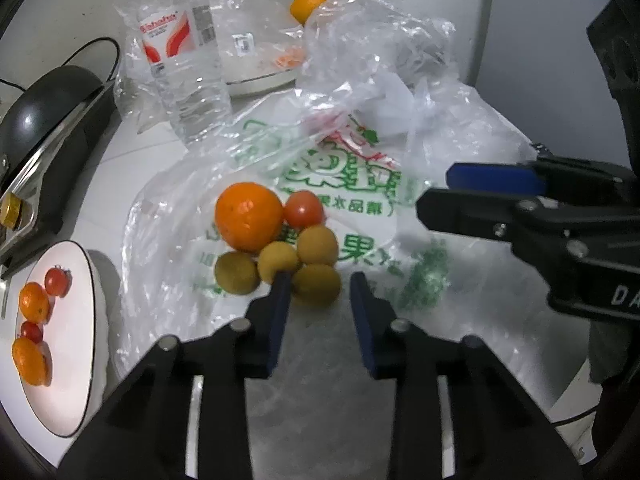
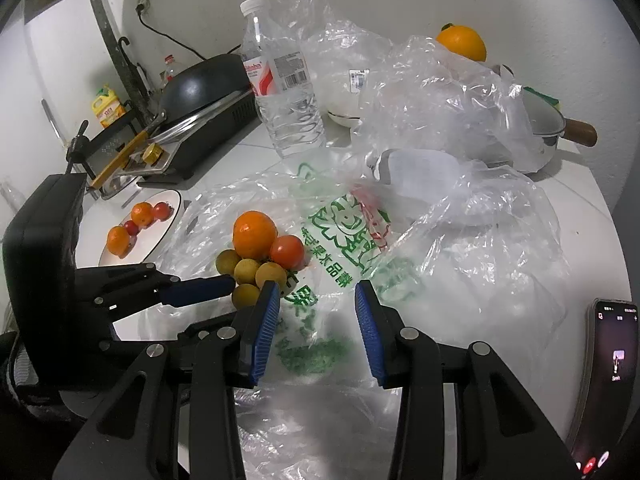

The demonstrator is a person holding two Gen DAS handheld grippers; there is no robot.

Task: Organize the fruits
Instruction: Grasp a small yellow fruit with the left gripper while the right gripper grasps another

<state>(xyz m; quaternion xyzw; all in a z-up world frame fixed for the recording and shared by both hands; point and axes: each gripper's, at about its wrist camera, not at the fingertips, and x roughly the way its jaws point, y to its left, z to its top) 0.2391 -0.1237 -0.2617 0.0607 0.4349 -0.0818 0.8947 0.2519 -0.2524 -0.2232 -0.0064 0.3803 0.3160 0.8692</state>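
Note:
An orange [image 1: 248, 216], a red tomato [image 1: 304, 209] and several yellow-green round fruits [image 1: 316, 284] lie in a cluster on a printed plastic bag [image 1: 352, 184]. My left gripper [image 1: 320, 280] is open, its fingertips on either side of the nearest yellow-green fruit. My right gripper [image 2: 316, 292] is open and empty over the bag, just right of the cluster [image 2: 256, 264]; it also shows in the left wrist view [image 1: 468, 188]. A white plate [image 1: 76, 344] at the left holds two oranges and two tomatoes.
A water bottle [image 1: 180, 60] stands behind the bag, with crumpled clear bags [image 2: 440, 92] and another orange [image 2: 462, 42] at the back. A black wok on a stove [image 2: 200, 92] is at the left, a white pot [image 2: 548, 132] at the right, a phone [image 2: 608, 380] near right.

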